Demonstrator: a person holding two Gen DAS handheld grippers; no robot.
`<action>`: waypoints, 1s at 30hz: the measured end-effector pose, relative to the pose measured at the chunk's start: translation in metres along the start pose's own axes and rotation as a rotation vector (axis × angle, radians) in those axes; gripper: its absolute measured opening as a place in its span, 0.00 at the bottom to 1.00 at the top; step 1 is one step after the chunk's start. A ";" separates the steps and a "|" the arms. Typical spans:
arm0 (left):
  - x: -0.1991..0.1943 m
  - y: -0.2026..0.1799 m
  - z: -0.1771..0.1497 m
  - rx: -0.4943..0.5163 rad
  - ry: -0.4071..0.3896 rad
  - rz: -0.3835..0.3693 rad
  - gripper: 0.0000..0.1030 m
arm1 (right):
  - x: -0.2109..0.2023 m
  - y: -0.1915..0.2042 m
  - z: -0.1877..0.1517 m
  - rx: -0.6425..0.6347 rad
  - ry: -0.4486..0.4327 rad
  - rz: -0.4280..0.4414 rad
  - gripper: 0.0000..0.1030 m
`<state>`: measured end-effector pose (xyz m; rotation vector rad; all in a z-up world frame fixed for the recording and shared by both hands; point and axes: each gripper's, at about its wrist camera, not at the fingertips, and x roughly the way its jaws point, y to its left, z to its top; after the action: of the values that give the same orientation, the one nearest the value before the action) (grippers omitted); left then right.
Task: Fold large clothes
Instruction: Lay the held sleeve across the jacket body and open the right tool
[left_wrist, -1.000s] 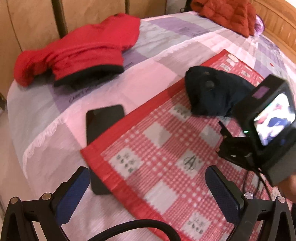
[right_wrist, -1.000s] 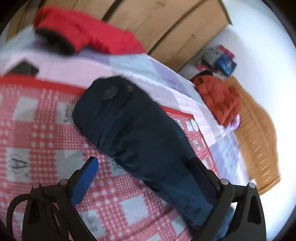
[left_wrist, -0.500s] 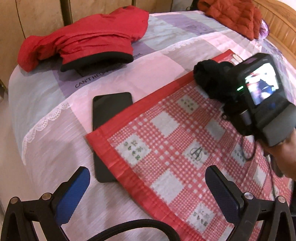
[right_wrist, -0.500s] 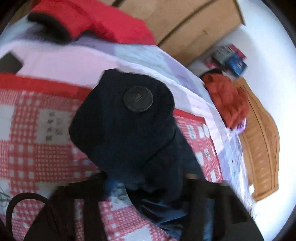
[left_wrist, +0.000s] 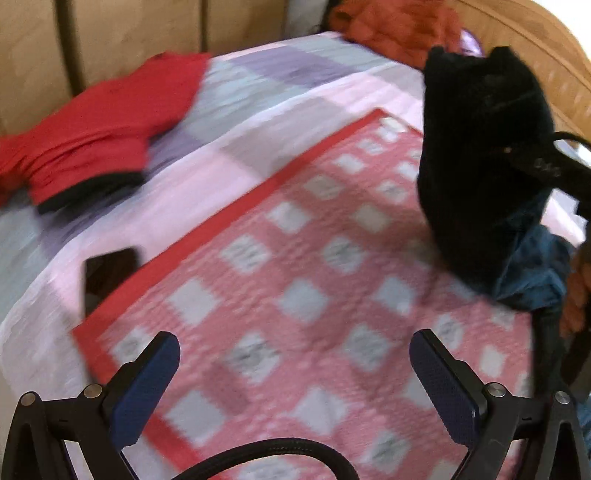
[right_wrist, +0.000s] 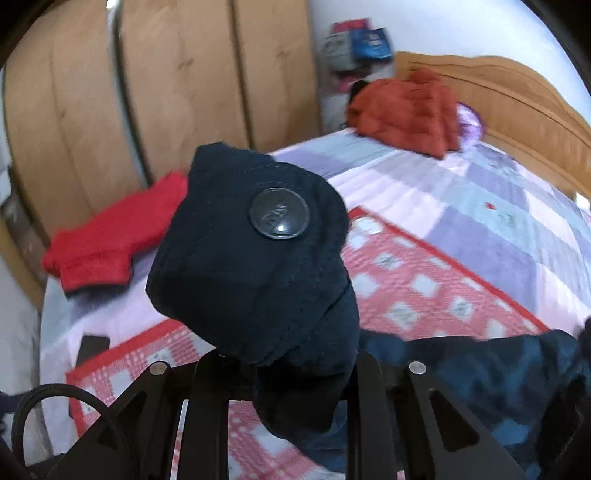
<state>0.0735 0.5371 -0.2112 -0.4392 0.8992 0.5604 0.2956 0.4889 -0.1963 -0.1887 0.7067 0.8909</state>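
Right jaws: my right gripper (right_wrist: 280, 365) is clamped together on a bunched end of the navy garment (right_wrist: 255, 266), the end that carries a big round button (right_wrist: 279, 213).
Left jaws: my left gripper (left_wrist: 295, 373) stands wide apart with nothing between the pads, hovering above the checked mat (left_wrist: 295, 302).
Where the garment is: its gripped end is lifted clear of the bed; the rest trails down to my right, onto the mat. From my left camera it hangs as a dark mass (left_wrist: 480, 166) at the far right of the mat.
Done so far: I judge only the pick-up; 1 end is in hand. No neat fold shows anywhere in the navy cloth, which looks crumpled.
Left to do: I would say nearly all of it: spread the garment flat on the mat, take a 2nd corner with my free left jaws, then fold.
Other clothes: a red garment (left_wrist: 99, 129) lies on the bedspread (left_wrist: 258, 96) near the wardrobe side, and an orange-red one (right_wrist: 406, 110) sits by the headboard; whether they are finished I cannot tell.
Clutter: a dark phone (left_wrist: 107, 273) lies half under the mat's edge.
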 end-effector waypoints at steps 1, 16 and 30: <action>0.001 -0.015 0.004 0.013 -0.003 -0.014 1.00 | -0.011 -0.015 0.002 0.026 -0.013 -0.008 0.22; -0.011 -0.264 0.011 0.292 -0.022 -0.187 1.00 | -0.219 -0.266 -0.039 0.271 -0.147 -0.265 0.22; 0.025 -0.443 -0.037 0.469 0.037 -0.225 1.00 | -0.345 -0.500 -0.196 0.645 -0.085 -0.451 0.22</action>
<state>0.3386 0.1799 -0.1976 -0.1211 0.9684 0.1257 0.4378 -0.1329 -0.1920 0.2583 0.7968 0.2133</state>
